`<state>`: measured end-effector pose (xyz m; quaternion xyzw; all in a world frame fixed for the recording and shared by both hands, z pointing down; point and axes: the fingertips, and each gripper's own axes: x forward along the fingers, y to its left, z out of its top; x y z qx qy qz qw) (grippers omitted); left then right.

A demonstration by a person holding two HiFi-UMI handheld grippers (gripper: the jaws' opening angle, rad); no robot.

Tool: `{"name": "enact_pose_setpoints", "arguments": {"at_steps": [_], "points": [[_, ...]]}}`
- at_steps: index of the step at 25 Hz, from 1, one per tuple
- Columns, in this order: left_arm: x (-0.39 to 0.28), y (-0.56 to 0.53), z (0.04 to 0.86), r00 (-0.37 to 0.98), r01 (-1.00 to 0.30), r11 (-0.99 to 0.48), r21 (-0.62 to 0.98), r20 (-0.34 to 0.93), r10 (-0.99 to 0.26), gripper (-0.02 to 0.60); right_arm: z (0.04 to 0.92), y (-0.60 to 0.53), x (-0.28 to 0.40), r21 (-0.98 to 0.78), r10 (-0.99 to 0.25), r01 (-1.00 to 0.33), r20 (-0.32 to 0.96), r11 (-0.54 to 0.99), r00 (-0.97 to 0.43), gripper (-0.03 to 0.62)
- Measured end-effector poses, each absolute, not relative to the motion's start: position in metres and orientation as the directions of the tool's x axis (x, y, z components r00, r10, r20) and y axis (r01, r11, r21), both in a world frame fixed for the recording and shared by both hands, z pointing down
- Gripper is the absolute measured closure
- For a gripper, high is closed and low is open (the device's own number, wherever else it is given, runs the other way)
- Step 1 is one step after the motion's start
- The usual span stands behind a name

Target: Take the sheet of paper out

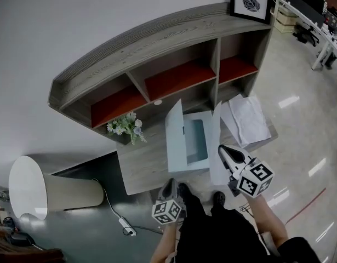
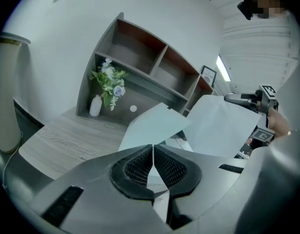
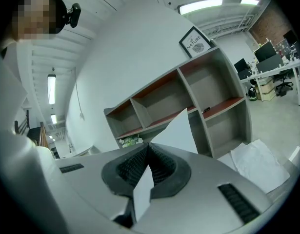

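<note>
A view from above shows a person standing at a wooden desk (image 1: 141, 163) with a curved shelf unit (image 1: 157, 43) at its back. A pale blue folder (image 1: 195, 141) lies open at the middle of the desk. Its cover (image 1: 175, 133) is tilted up on edge.

The left gripper (image 1: 171, 182) is clenched on the near edge of the cover. Its own view shows the blue card running between the closed pads and holding the folder open.

The right gripper (image 1: 223, 148) is clamped on the sheet (image 1: 216, 126), a plain white page. In the right gripper view the paper passes straight through the closed jaws, with a corner showing above and another below. The sheet stands nearly upright just right of the folder, raised off the desk, with its lower part hanging toward the near edge.

Some loose white paper (image 1: 247, 119) lies on the desk to the right. A small vase of flowers (image 1: 126, 126) stands to the left.

The step in hand appears to be the pull-out itself, and it looks almost done. The sheet seems free of the folder's pocket, though no view shows whether its far edge touches the folder.

The next move probably calls for carrying the sheet further away while gripped. It could then be laid flat on bare desk, perhaps near the loose paper. The left gripper can lower the cover after that.
</note>
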<state>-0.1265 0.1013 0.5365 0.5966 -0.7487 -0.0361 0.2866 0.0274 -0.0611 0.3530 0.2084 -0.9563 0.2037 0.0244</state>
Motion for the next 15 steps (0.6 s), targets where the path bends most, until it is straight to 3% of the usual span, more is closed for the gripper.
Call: {"name": "enact_pose_setpoints", "arguments": {"at_steps": [15], "points": [[-0.073,0.071,0.387,-0.115,-0.937,0.161,0.311,0.163,-0.980,0.568,0.288,-0.047,0.081,-0.278,-0.335,-0.324,0.007,0.904,-0.942,0.582]]}}
